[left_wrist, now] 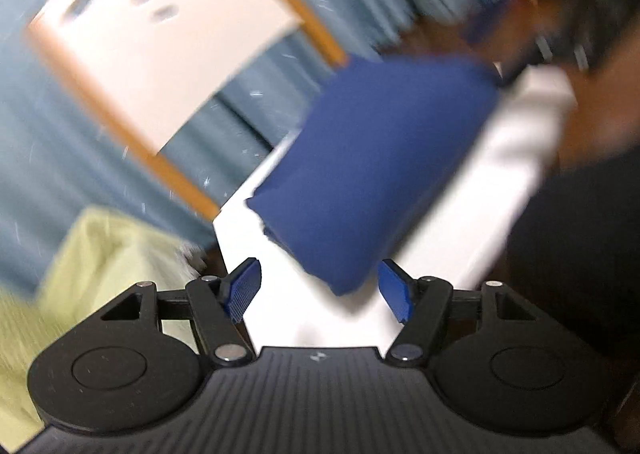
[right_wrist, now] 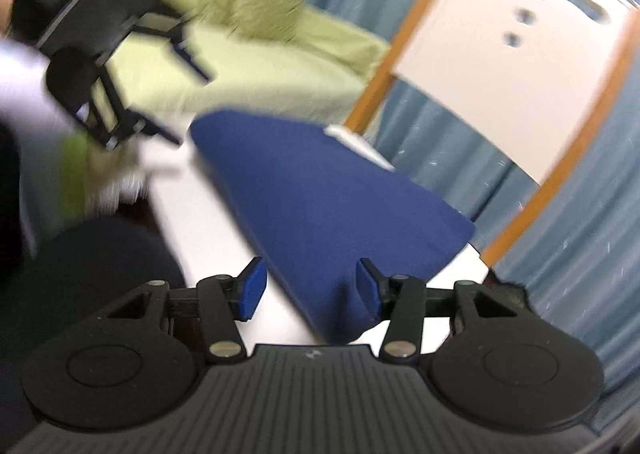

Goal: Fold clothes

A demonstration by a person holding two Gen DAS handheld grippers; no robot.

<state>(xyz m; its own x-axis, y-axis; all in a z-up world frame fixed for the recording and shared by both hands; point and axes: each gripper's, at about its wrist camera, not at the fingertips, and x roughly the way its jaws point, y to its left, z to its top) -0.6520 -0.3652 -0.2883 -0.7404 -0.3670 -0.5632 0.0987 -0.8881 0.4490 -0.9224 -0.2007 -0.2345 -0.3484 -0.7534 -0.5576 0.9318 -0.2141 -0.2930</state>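
Observation:
A folded dark blue garment (left_wrist: 380, 162) lies on a white table (left_wrist: 304, 318); it also shows in the right wrist view (right_wrist: 320, 206). My left gripper (left_wrist: 320, 290) is open, with the garment's near corner just ahead between its blue pads (left_wrist: 244, 286). My right gripper (right_wrist: 310, 288) is open, with the garment's near end lying between its fingers, close to the right pad (right_wrist: 370, 288). The left gripper (right_wrist: 120, 66) shows at upper left in the right wrist view, open above the table. Both views are motion-blurred.
A light green garment pile (right_wrist: 260, 54) lies beyond the table, and also shows in the left wrist view (left_wrist: 88, 262). A white board with an orange frame (right_wrist: 520, 54) stands against a blue curtain (right_wrist: 580, 234). A person's dark clothing (left_wrist: 580, 234) is at right.

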